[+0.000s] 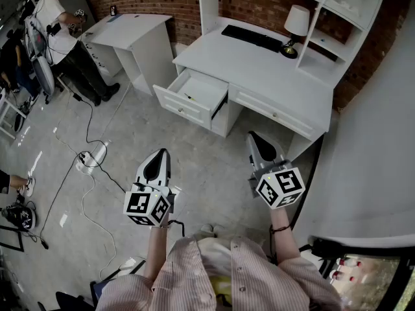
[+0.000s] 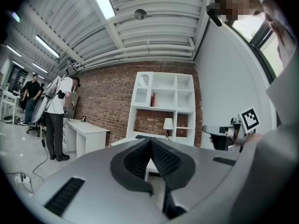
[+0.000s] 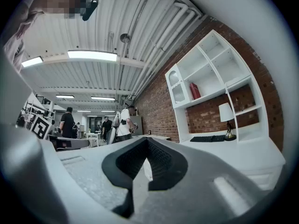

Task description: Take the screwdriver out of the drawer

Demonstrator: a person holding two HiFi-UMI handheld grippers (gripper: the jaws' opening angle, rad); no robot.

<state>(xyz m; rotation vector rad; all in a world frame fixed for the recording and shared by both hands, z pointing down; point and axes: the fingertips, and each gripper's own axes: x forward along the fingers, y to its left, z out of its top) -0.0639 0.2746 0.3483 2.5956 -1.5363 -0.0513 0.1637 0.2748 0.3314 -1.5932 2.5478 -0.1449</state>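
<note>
The white desk stands ahead of me, and its left drawer is pulled out. Inside the drawer lies a small thin object, apparently the screwdriver, too small to make out well. My left gripper is held level over the floor, short of the drawer, shut with nothing in it. To the right, my right gripper sits in front of the desk's right drawer, also shut and empty. In the left gripper view the pads meet at the tip. The pads also meet in the right gripper view.
A keyboard and a lamp rest on the desk under white shelves. A second white desk stands at the left, with a person beside it. Cables and a power strip lie on the floor. A white wall closes the right side.
</note>
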